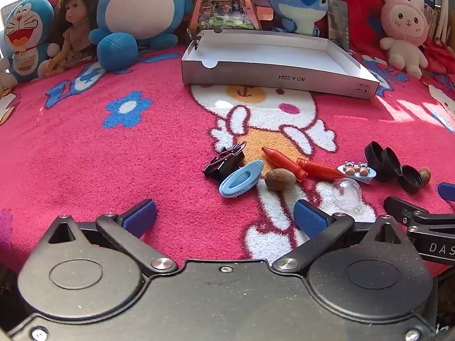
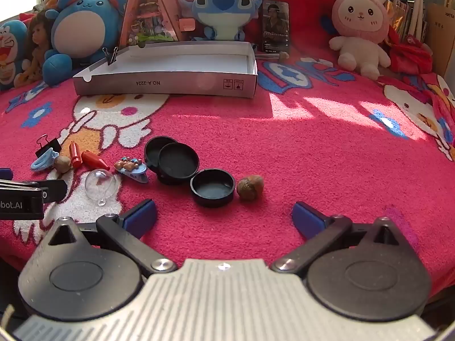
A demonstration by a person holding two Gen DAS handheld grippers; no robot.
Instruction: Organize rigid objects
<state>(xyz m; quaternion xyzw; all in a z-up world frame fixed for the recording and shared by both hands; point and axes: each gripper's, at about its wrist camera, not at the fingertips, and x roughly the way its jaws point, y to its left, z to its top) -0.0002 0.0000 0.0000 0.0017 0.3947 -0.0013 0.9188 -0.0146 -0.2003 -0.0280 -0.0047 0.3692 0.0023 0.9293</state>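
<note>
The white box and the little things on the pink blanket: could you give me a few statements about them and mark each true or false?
1. The white box already holds the red crayons. False: the red crayons lie on the blanket.
2. Both grippers are open and hold nothing. True: left gripper, right gripper.
3. A binder clip is clipped to the box's rim. True.
4. The clear ball sits inside a black lid. False: it rests on the blanket beside the black lids.

Small trinkets (image 2: 176, 163) before empty box (image 2: 170, 82)
</note>
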